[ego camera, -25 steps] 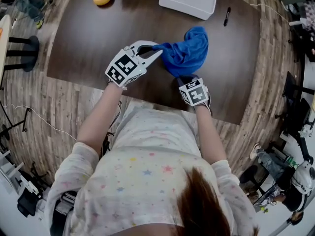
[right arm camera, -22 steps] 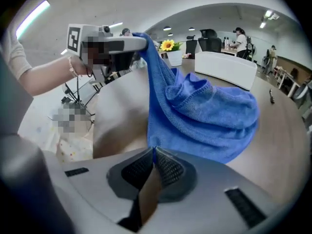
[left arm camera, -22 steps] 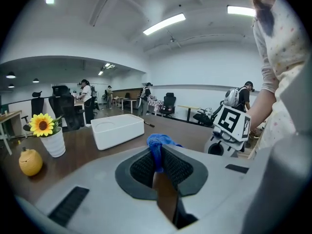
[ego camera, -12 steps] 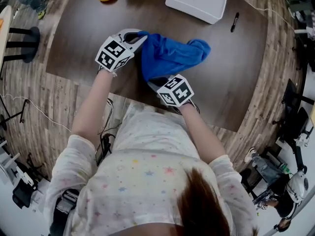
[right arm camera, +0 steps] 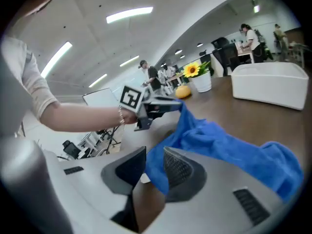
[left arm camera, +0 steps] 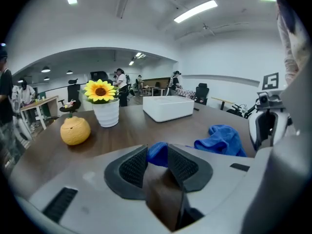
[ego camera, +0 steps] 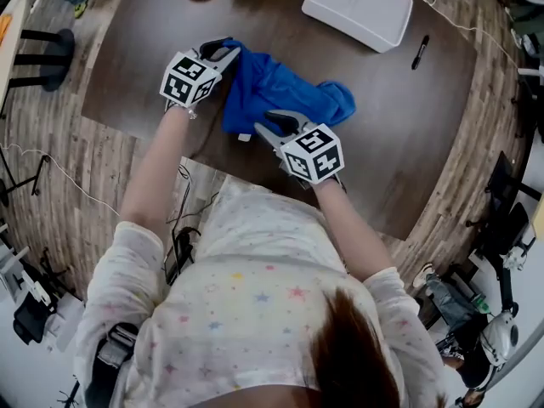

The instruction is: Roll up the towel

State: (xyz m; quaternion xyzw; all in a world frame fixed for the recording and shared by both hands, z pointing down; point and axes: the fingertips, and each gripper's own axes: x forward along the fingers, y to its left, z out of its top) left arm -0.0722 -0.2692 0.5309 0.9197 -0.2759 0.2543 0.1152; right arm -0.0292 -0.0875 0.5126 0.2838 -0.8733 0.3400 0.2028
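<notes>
Where it bunched earlier, the towel (ego camera: pixel 280 92) is stretching between both grippers; the left gripper (ego camera: pixel 228 53) is easing open around a corner, the right gripper (ego camera: pixel 270 124) is clamping its edge.

White top (ego camera: pixel 255 287) with pastel stars is worn, bracelet (right arm camera: pixel 120 115) at left wrist; left gripper (ego camera: pixel 231 52) and right gripper (ego camera: pixel 262 131) are shelled light grey, marker cubes (ego camera: pixel 189 79) black-and-white
</notes>
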